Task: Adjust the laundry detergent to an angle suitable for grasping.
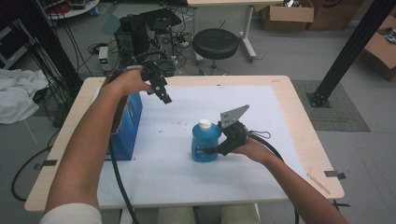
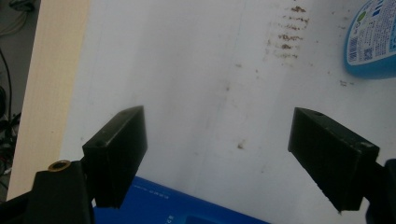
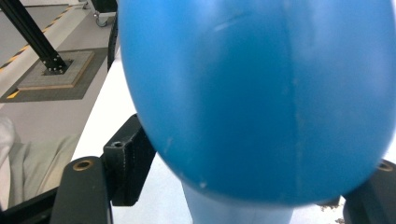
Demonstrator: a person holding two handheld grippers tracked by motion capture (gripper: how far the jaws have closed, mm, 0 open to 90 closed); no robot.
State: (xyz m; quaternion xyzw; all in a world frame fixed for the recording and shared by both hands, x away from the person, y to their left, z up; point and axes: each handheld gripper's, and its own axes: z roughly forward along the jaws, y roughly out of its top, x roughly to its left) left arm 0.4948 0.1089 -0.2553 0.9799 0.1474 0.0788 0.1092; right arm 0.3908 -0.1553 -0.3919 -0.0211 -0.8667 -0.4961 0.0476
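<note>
Right now the blue bottle (image 1: 206, 142) stands upright on the white sheet (image 1: 261, 112) a little right of the table's (image 1: 299, 116) middle, its white cap (image 1: 205, 123) on top. Coming in from the right, the right gripper (image 1: 211, 150) is level with the bottle's lower body, with the grey plate (image 1: 233, 115) sticking up above it. In the right gripper view the bottle (image 3: 261, 93) sits between the two black jaws, very close to the camera; the left jaw lies against its lower flank, while the other jaw is mostly hidden behind the bulge at the bottom right corner, so a firm squeeze on both sides cannot be confirmed. The jaws are only partly closed, and the bottle's round body spans the space between them. The left gripper (image 1: 164, 96) hangs in the air at the far left of the sheet, well apart from the bottle, pointing down and toward the middle. Its jaws stand wide apart with nothing between them in the left gripper view, where the bottle (image 2: 371, 42) shows at the top right edge, far from that tool. A blue box (image 1: 127, 123) stands at the left edge of the sheet, just below the left forearm, and its top (image 2: 177, 210) shows under the left jaws.
</note>
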